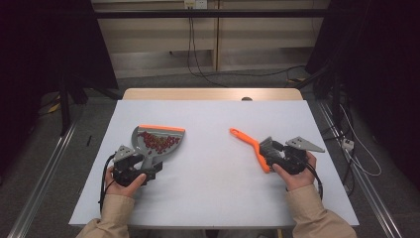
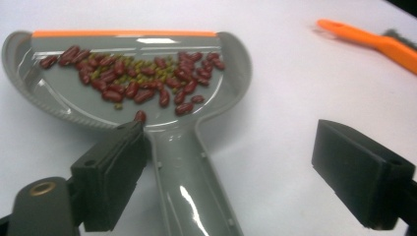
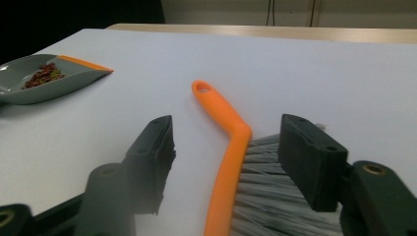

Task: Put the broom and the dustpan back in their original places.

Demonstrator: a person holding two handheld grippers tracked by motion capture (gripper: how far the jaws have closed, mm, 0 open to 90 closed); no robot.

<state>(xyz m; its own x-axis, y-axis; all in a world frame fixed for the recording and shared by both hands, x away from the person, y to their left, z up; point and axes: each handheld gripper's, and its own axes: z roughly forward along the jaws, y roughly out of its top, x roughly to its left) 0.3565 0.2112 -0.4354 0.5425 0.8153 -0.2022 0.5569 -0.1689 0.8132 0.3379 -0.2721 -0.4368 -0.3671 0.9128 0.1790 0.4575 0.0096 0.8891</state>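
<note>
- A grey dustpan (image 1: 156, 141) with an orange lip lies on the left half of the white table (image 1: 208, 198), its handle pointing back toward the person.
- Red beans (image 2: 133, 78), mixed with smaller greenish ones, sit in a band across the pan, close to the lip.
- The left gripper (image 1: 143, 166) rests at the dustpan's handle; in the left gripper view its jaws stand wide, the handle lying between them beside the left jaw and well clear of the right one, so nothing is clamped.
- An orange brush (image 1: 250, 145) lies on the right half of the table, well apart from the dustpan, its handle end with the hanging hole pointing away from the person.
- The right gripper (image 1: 270, 153) sits at the brush's head; in the right gripper view the jaws are parted on either side of the orange spine and the grey bristles (image 3: 275, 196), with a clear gap on the left side and the right jaw just beside the bristles.
- Both of the person's hands, in beige sleeves, rest low at the near edge of the table.
</note>
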